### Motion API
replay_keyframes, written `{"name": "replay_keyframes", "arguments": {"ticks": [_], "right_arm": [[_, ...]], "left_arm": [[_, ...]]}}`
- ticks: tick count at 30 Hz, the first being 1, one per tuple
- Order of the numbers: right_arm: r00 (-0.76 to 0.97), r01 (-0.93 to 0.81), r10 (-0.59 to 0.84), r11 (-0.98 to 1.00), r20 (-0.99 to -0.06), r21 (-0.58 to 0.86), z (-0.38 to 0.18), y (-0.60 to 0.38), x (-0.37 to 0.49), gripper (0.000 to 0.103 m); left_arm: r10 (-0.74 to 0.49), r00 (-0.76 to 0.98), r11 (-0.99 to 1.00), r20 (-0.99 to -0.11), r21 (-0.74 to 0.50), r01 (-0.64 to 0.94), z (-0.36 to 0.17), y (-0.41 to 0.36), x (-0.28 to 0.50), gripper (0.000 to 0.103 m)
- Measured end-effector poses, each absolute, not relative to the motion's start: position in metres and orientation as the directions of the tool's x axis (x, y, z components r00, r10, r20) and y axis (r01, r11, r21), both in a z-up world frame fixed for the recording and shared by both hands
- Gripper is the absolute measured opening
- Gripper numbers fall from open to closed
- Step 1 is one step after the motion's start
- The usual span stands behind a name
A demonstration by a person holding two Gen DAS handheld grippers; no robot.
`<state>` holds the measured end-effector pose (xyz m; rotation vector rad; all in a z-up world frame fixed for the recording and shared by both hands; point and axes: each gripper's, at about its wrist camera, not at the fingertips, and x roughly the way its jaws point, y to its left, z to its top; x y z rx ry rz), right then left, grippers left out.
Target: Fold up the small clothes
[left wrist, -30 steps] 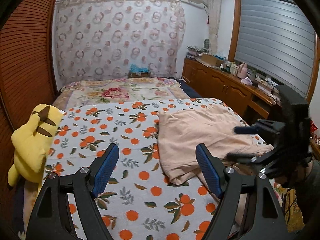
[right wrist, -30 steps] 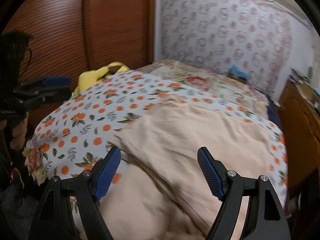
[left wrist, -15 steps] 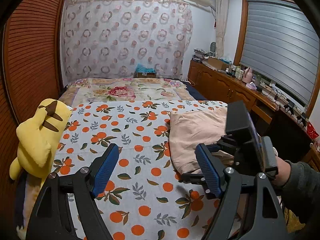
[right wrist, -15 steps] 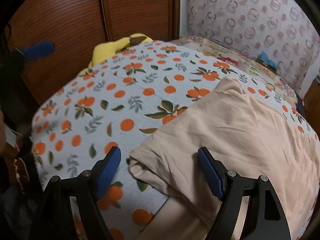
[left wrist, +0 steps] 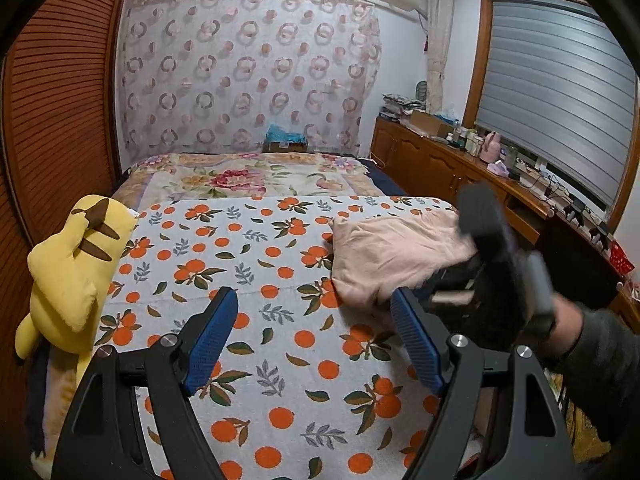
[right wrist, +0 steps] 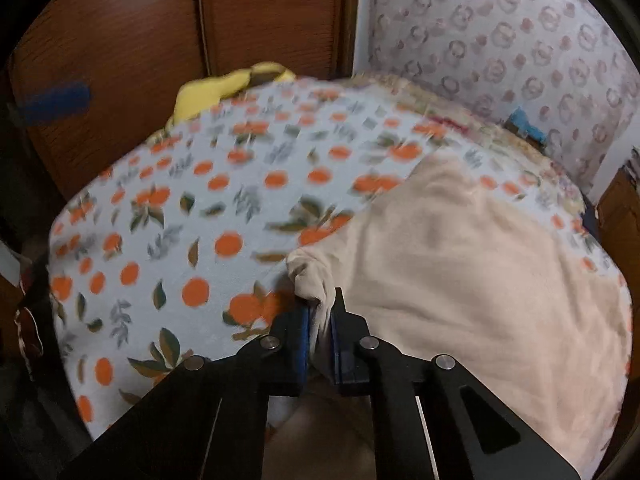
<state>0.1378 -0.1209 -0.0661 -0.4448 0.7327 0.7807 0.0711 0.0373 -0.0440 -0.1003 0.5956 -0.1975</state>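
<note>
A peach garment (left wrist: 392, 252) lies crumpled on the right side of the orange-print bedsheet (left wrist: 240, 248). In the right wrist view my right gripper (right wrist: 320, 304) has its jaws closing on the near left corner of the garment (right wrist: 460, 280), and the cloth is pinched between the blue pads. My left gripper (left wrist: 312, 296) hovers open over the bare sheet to the left of the garment, with nothing between its fingers. A sleeved hand (left wrist: 592, 344) holds the right gripper's blurred black body at the garment's near edge.
A yellow plush toy (left wrist: 72, 272) sits on the bed's left edge by the brown slatted wardrobe doors (left wrist: 52, 120). A floral blanket (left wrist: 248, 176) covers the far end of the bed. A cluttered wooden sideboard (left wrist: 440, 164) runs along the right.
My right gripper came down onto the garment's near left corner and its jaws went from wide open to pinched on the cloth. My left gripper stayed open and nearly still.
</note>
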Motion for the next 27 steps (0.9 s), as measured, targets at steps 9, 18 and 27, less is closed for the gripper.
{"name": "replay_keyframes", "arguments": {"ticks": [9, 18, 27], "right_arm": [[0.686, -0.593, 0.387, 0.788, -0.616, -0.166, 0.018, -0.203, 0.183, 0.008], [0.745, -0.402, 0.190, 0.893, -0.640, -0.203, 0.017, -0.238, 0.250, 0.008], [0.733, -0.325, 0.130, 0.929, -0.668, -0.175, 0.007, -0.228, 0.273, 0.013]], "left_arm": [[-0.247, 0.785, 0.969, -0.568, -0.164, 0.186, -0.053, 0.023, 0.077, 0.080], [-0.256, 0.772, 0.966, -0.582, -0.162, 0.199, -0.058, 0.017, 0.081, 0.080], [-0.269, 0.755, 0.963, -0.599, -0.175, 0.204, -0.066, 0.010, 0.085, 0.080]]}}
